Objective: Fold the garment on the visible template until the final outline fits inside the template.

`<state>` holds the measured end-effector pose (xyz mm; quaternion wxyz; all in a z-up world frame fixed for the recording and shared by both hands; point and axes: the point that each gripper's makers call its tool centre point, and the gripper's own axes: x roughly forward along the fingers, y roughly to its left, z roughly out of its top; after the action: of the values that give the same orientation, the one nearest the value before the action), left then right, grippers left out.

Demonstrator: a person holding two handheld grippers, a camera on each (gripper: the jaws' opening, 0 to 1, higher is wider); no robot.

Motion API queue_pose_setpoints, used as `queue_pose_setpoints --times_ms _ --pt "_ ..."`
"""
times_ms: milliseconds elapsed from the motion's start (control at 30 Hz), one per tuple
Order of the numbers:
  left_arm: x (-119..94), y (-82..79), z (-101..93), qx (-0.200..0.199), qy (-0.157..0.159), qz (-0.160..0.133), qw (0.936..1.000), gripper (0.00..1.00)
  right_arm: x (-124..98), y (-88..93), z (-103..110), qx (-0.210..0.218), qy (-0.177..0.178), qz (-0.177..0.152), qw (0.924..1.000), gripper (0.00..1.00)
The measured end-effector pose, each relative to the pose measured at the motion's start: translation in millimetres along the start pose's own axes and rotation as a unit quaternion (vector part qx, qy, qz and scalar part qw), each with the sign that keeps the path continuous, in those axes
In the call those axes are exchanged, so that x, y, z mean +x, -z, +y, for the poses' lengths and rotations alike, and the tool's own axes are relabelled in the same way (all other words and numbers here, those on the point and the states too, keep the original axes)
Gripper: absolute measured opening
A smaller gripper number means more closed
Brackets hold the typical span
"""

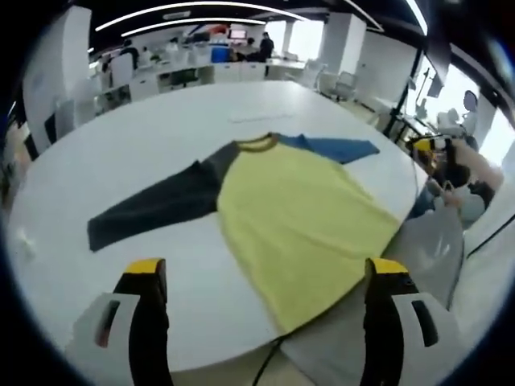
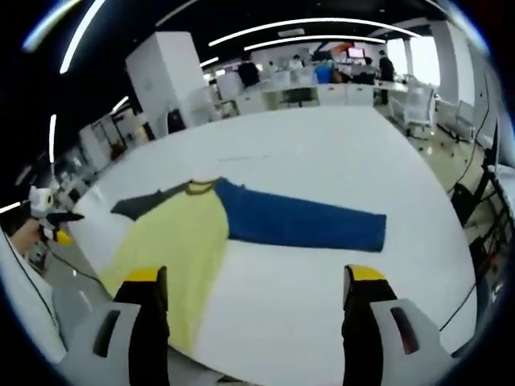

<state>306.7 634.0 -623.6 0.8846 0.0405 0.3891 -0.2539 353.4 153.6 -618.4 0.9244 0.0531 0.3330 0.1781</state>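
Left gripper view: both tongs (image 1: 261,277) (image 2: 249,281) gape empty; the shirt (image 1: 302,217) hem overhanging the desk (image 1: 161,137) could slide off when pulled.

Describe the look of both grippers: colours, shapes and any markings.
Left gripper: two black jaws capped with yellow tips, each backed by a pale grey housing with a dark slot. Right gripper: the same design, black jaws, yellow tips, grey housings.
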Motion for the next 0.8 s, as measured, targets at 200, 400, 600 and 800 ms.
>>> queue_pose_setpoints --times_ms 200,400,600,800 --pt "5.1 -1.1 2.8 -0.003 -0.002 0.005 1.0 0.99 2.8 -8.7 -23.6 0.036 0.005 -0.016 0.9992 0.87" --pt "10.6 -4.4 3.9 -0.004 -0.001 0.009 0.9999 0.99 6.5 -11.3 -48.0 0.07 0.016 -0.026 0.9971 0.84" --pt "16.8 -5.2 5.9 0.002 -0.005 0.019 0.9998 0.99 12.1 -13.4 -73.4 0.094 0.03 -0.031 0.9946 0.77" --pt "20.7 -3.8 6.7 -0.005 -0.003 0.021 0.9998 0.99 19.1 -15.1 -82.4 0.087 0.045 -0.016 0.9951 0.72"
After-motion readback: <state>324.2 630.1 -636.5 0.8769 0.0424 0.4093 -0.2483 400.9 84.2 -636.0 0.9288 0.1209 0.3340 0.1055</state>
